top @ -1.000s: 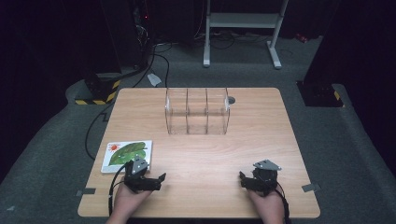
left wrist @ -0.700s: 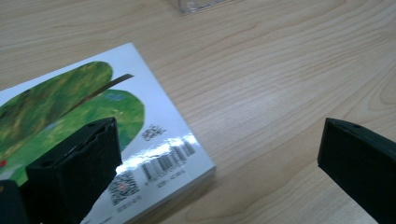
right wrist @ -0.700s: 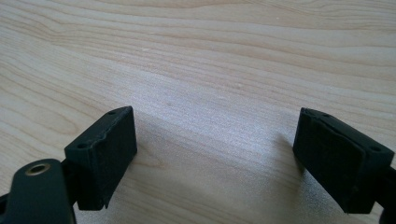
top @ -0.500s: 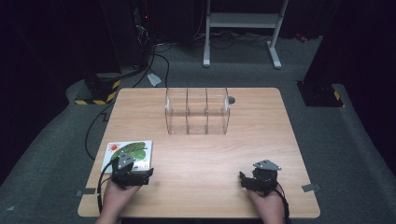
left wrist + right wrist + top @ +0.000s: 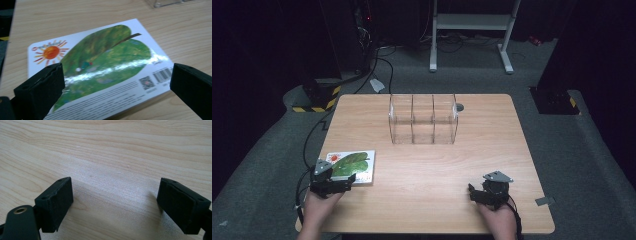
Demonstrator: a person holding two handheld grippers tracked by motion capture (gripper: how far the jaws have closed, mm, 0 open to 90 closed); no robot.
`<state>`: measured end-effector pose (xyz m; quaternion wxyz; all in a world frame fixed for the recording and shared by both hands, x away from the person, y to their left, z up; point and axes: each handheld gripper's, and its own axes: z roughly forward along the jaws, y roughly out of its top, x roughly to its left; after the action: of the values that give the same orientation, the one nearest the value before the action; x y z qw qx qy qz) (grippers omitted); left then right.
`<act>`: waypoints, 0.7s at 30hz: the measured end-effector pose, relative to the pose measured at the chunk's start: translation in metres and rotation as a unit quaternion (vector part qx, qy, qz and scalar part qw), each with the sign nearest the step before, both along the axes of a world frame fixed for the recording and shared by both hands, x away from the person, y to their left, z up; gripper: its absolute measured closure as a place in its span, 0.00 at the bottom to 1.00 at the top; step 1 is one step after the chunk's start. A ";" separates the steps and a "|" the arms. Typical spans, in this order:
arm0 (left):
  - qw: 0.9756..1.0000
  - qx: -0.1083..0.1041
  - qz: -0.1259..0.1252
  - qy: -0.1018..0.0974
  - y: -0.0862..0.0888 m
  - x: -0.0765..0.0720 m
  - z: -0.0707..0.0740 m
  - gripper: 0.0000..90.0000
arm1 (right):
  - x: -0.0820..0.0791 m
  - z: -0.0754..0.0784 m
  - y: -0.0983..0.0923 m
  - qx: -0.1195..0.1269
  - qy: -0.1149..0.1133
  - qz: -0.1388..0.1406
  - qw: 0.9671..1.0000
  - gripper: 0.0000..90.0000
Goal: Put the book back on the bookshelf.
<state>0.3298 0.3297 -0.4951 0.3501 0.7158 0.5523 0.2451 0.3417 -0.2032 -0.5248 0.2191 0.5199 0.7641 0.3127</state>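
One glossy leaf-covered book (image 5: 100, 67)

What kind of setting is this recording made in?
Probably a lab or recording studio: a lone wooden table on grey carpet, dark surroundings, trailing cables and a metal stand behind. A picture book and clear divider box look like staged props.

- Left gripper (image 5: 332, 178): a compact black body with a small grey three-cornered plate on top and a black cable trailing off behind it.
- Its fingers (image 5: 40, 91): thick, blocky, matte black pads with small round holes in the top faces.
- Right gripper (image 5: 488, 191): the same black build, grey three-cornered plate and black cable.
- Its fingers (image 5: 55, 202): black blocks; a brass-ringed hole sits in the black arm beside one.
- Both hands are bare, no sleeves visible.
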 end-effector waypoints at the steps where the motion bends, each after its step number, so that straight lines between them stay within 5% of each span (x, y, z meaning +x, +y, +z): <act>1: 1.000 -0.005 0.008 -0.001 0.005 0.000 -0.001 0.00 | 0.000 0.000 0.000 -0.001 -0.001 0.001 1.000 0.15; 10: 0.999 -0.022 0.046 0.003 0.027 0.002 -0.011 0.01 | 0.000 0.000 0.000 0.000 0.000 0.002 1.000 0.15; 21: 0.998 -0.032 0.043 0.025 0.032 0.009 -0.023 0.03 | 0.001 0.000 0.000 -0.001 0.000 0.002 1.000 0.15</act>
<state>0.3388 0.3614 -0.5184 0.3484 0.6858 0.5985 0.2237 0.3423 -0.2028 -0.5247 0.2188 0.5185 0.7654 0.3122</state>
